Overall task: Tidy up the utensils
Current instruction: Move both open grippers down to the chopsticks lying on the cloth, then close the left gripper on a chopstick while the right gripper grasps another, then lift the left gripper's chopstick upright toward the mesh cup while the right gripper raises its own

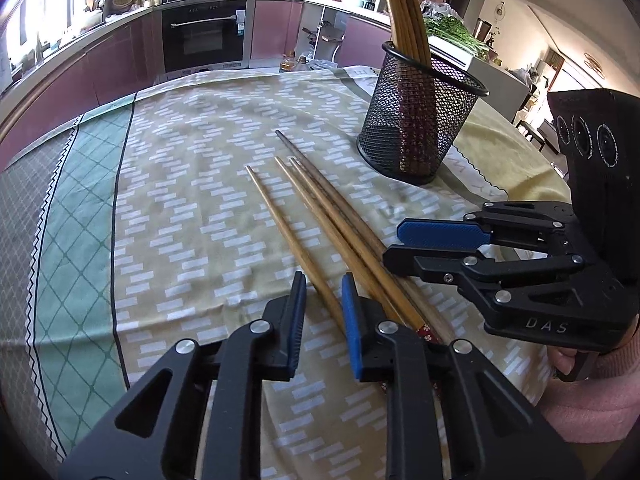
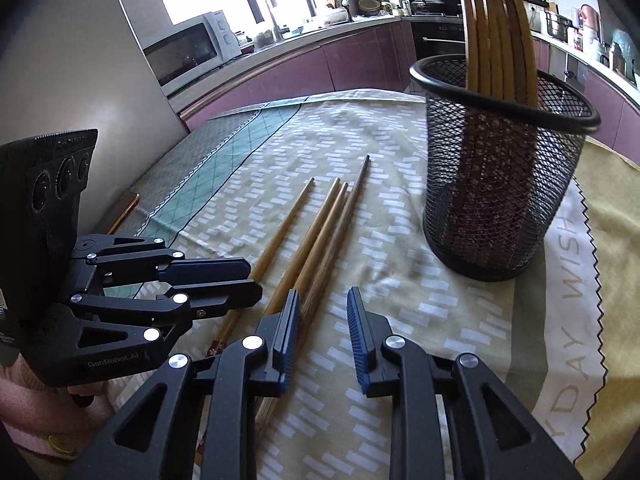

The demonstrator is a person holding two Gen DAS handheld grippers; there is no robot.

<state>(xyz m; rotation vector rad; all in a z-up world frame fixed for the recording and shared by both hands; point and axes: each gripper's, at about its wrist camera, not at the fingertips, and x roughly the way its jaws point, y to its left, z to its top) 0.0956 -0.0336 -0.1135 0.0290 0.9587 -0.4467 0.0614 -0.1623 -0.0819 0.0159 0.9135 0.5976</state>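
Several loose wooden chopsticks [image 1: 320, 208] [image 2: 320, 232] lie side by side on the patterned tablecloth. A black mesh holder [image 1: 420, 128] [image 2: 500, 200] stands beyond them to the right with several chopsticks [image 1: 404, 12] upright in it. My left gripper [image 1: 324, 308] [image 2: 250, 282] is low over the near ends. Its jaws stand narrowly apart around the leftmost chopstick [image 1: 292, 236], with a gap still showing beside it. My right gripper [image 2: 322, 312] [image 1: 396, 244] is slightly open just right of the bundle, with only cloth between its fingers.
A yellow mat [image 2: 600, 240] lies under the holder at the table's right side. Kitchen counters, an oven [image 1: 208, 36] and a microwave [image 2: 188, 48] stand beyond the table's far edge. A pink sleeve [image 1: 592, 392] is at the lower right.
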